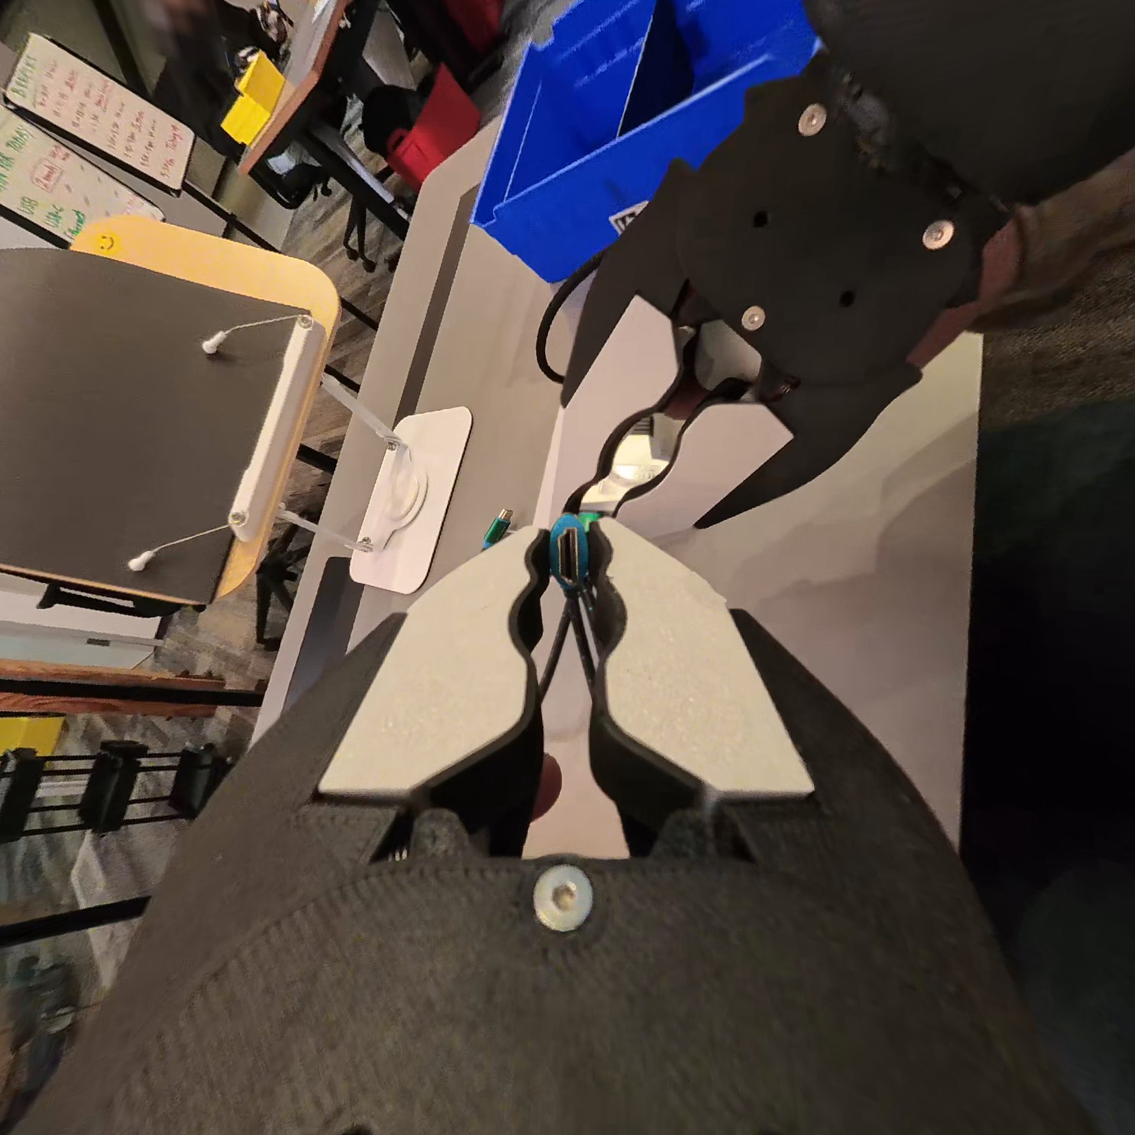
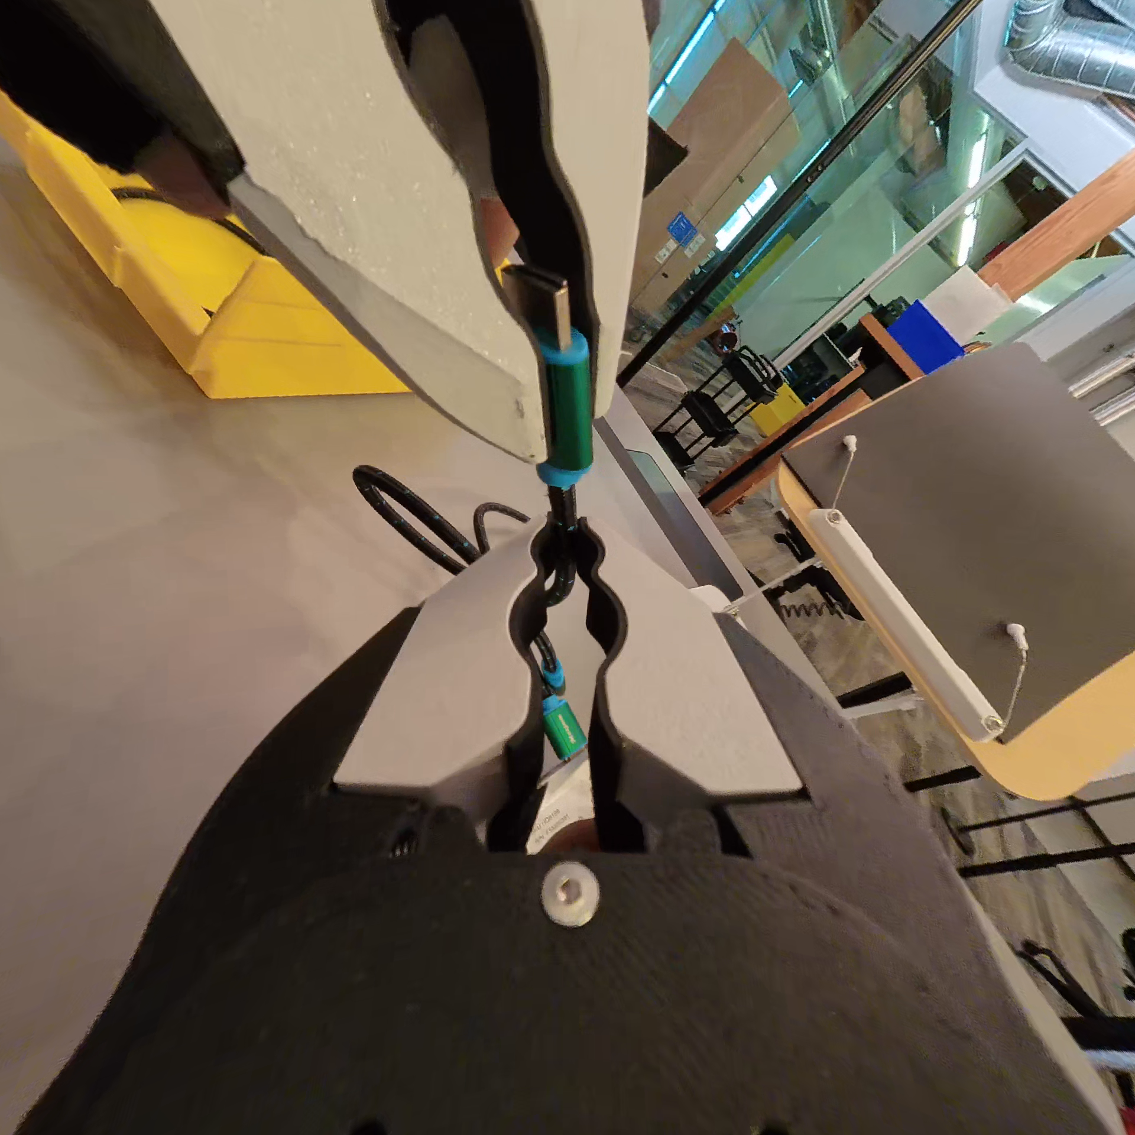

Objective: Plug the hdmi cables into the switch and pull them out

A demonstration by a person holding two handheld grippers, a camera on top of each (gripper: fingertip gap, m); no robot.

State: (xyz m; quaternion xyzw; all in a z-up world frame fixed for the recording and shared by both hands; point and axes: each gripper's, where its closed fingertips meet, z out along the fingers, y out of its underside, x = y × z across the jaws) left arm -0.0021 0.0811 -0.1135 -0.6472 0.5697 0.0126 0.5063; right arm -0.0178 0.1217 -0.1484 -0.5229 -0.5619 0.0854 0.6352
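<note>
Green metal HDMI plug (image 2: 568, 405) with blue collars, centre frame, clamped in left gripper (image 1: 568, 556), right gripper (image 2: 568, 540) closed on black braided cable (image 2: 562, 577), two plugs visible.

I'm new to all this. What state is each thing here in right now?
left gripper: shut on the green plug
green plug: unplugged, metal end bare
right gripper: shut on the cable
cable: pinched just below the green plug, slack loop on the table
second plug: seems seated in the switch
blue bin: open on top
</note>
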